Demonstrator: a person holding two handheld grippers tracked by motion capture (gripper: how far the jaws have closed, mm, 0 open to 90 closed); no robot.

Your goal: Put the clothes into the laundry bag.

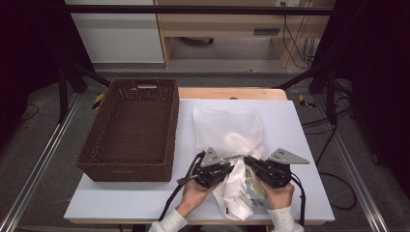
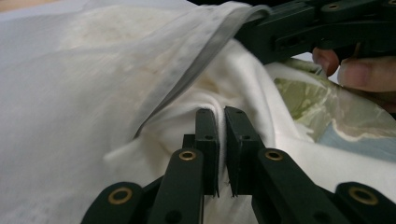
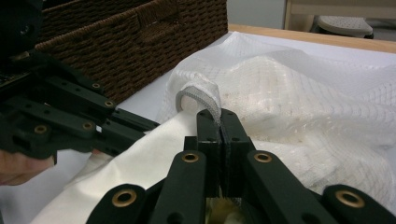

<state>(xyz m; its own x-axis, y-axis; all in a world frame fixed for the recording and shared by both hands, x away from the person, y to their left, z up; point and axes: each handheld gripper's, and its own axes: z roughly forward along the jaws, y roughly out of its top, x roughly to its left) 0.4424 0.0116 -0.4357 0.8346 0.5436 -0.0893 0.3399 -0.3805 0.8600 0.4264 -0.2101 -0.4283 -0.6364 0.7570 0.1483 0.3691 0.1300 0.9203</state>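
Note:
A white mesh laundry bag (image 1: 227, 125) lies on the white table (image 1: 135, 198), its mouth toward me. A white cloth (image 1: 237, 193) hangs out of that mouth onto the table front. In the left gripper view, my left gripper (image 2: 221, 112) is shut on a fold of the white cloth (image 2: 243, 79) just under the bag's grey hem (image 2: 205, 56). My right gripper (image 3: 219, 114) is shut on that grey hem (image 3: 201, 95) and holds it lifted above the cloth (image 3: 140, 163). In the high view the left gripper (image 1: 231, 168) and right gripper (image 1: 247, 160) face each other at the bag's mouth.
A brown wicker basket (image 1: 125, 166) with nothing in it stands on the table's left half, close beside the bag. A pale green patterned fabric (image 2: 322, 107) lies under the white cloth by the right hand. Wooden furniture and cables stand beyond the table's far edge.

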